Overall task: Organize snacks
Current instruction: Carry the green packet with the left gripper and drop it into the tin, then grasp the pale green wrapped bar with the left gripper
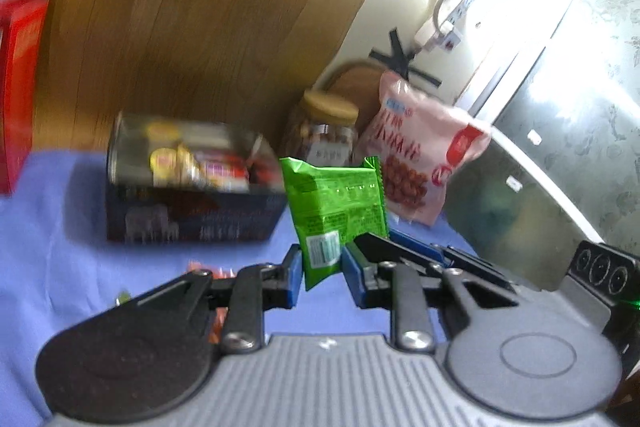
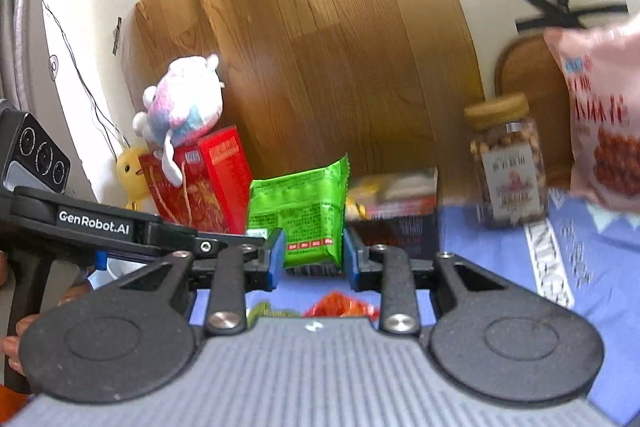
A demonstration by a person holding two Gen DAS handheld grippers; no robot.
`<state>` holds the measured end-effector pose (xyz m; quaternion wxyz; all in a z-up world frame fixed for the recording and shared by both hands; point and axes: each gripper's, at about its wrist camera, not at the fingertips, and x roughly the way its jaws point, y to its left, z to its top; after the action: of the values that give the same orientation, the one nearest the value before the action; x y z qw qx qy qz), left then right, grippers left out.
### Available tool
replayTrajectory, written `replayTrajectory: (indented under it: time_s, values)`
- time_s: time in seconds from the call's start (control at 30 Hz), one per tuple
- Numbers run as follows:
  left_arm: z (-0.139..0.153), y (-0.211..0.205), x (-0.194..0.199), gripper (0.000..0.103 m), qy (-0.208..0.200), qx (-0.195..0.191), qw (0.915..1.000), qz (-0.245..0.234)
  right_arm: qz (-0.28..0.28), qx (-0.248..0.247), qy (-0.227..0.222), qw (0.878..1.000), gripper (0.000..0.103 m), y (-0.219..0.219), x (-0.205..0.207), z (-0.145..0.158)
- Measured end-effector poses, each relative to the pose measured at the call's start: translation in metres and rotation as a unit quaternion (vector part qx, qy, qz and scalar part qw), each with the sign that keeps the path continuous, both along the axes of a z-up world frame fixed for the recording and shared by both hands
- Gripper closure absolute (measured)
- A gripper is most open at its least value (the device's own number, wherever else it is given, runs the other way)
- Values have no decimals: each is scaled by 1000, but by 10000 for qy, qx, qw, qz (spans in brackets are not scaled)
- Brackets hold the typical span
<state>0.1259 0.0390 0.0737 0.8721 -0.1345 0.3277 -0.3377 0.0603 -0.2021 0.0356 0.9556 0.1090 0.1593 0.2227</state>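
Here two grippers each pinch one green snack packet off the blue cloth (image 2: 500,247). The left gripper (image 1: 320,273) has its blue pads closed narrowly on the lower edge of a green packet (image 1: 334,203), which stands upright above the fingers. The right gripper (image 2: 314,253) holds a second green packet (image 2: 298,211) between pads set somewhat wider, squeezing its lower half.

Behind them sits one dark box (image 1: 188,215) with a clear upper part, filled with small wrapped snacks. To its right stands one clear jar (image 1: 322,133) of nuts with a tan lid, and beside the jar leans one pink bag (image 1: 420,155). In the right wrist view one red box (image 2: 218,179) carries one pastel plush toy (image 2: 184,107), with one yellow plush (image 2: 132,175) next to it. Some loose wrappers, red and green, lie on the cloth just under the right gripper; their number is unclear.
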Motion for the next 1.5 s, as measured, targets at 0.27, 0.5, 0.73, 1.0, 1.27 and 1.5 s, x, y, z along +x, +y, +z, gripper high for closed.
replayTrajectory:
  time_s: [0.27,0.5,0.73,1.0,1.27,1.5]
  values:
    - [70,14,67,77,-458,73,9984,326,99,-318,-590,9977,70,26,74,71]
    - [-9,10,128,78,239,516,9971,515,224,-150,227,9994,71,37,150,-2]
    - [-63,-8,164,63,680,1284,9857,855,-267,-253,697,9969,69,32,175,-47]
    - [-27,29,112,52,41,1159,9878,1043,-192,-213,355,9990,66,-5,101,-26]
    - [-58,55,49,46,654,1074,9904,569,554,-115,1539,9865,58,1,51,-80]
    - [-96,81,38,46,1301,613,9866,765,814,110,1994,9765,58,15,27,-93]
